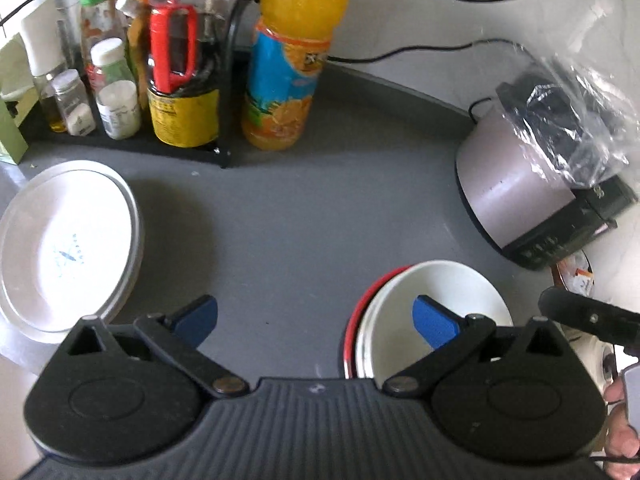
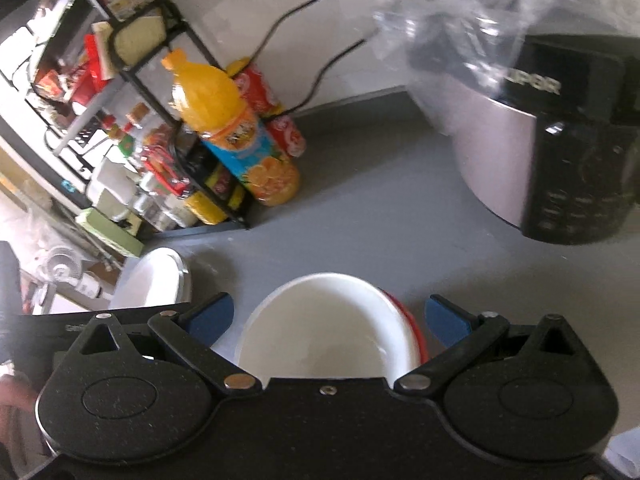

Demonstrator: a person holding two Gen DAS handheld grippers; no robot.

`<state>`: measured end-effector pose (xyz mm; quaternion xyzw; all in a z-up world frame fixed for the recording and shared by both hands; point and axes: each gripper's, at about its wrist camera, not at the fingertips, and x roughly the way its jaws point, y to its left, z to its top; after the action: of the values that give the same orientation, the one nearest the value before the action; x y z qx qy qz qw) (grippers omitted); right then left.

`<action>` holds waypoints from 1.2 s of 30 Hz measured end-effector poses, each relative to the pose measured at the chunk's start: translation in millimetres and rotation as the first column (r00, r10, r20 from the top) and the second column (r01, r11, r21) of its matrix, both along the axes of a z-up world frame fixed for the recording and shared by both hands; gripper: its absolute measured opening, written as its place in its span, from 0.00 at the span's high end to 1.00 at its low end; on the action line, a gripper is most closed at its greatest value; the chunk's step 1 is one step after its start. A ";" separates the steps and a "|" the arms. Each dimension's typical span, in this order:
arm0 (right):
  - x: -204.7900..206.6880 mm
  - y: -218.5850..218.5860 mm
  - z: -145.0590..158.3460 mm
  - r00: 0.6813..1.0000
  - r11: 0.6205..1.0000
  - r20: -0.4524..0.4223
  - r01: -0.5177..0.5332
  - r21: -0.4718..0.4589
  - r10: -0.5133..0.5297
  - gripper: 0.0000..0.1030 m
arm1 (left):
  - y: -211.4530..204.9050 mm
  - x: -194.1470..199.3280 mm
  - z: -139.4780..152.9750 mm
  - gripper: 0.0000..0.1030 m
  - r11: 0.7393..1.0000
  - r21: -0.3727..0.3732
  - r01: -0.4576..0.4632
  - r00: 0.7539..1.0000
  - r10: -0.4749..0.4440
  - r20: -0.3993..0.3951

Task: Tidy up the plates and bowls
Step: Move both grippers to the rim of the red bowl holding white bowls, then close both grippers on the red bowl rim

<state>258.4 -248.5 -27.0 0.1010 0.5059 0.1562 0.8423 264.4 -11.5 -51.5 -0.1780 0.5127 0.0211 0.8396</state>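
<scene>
A white bowl is nested in a red-rimmed bowl on the grey counter, low right in the left wrist view. White plates are stacked at the left. My left gripper is open above bare counter, with its right finger over the white bowl's rim. In the right wrist view the white bowl lies between the spread fingers of my open right gripper, with the red-rimmed bowl peeking out on its right. The plate stack sits to the left.
An orange juice bottle and a black rack of bottles and jars stand at the back. A silver and black cooker under a clear plastic bag is at the right. Cables run along the wall. A hand shows at the lower right.
</scene>
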 end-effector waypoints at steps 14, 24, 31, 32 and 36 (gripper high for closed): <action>-4.1 -38.5 -50.2 0.988 0.994 -0.114 0.110 0.028 -0.106 0.08 | -22.4 8.3 -21.5 0.03 0.999 0.034 0.017 0.998 -0.015 -0.062; -8.2 -46.0 -80.8 0.962 0.986 -0.247 0.140 0.091 -0.114 0.34 | -24.3 5.2 -57.5 0.19 0.998 -0.060 -0.026 0.988 0.017 -0.155; -6.3 -39.7 -91.2 0.946 0.987 -0.300 0.147 0.068 -0.120 0.49 | -16.8 8.6 -87.6 0.47 0.980 -0.177 -0.088 0.970 0.044 -0.240; -5.8 -39.1 -91.7 0.946 0.987 -0.300 0.148 0.061 -0.124 0.49 | -16.8 9.9 -89.8 0.51 0.977 -0.193 -0.087 0.970 0.040 -0.238; -2.1 -38.6 -93.3 0.947 0.987 -0.294 0.153 0.055 -0.130 0.49 | -17.0 15.2 -94.3 0.55 0.973 -0.217 -0.080 0.970 0.026 -0.241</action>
<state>256.3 -287.1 -120.4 0.1911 0.6089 0.0982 0.7636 279.6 -28.5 -145.7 -0.2818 0.6033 0.0067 0.7461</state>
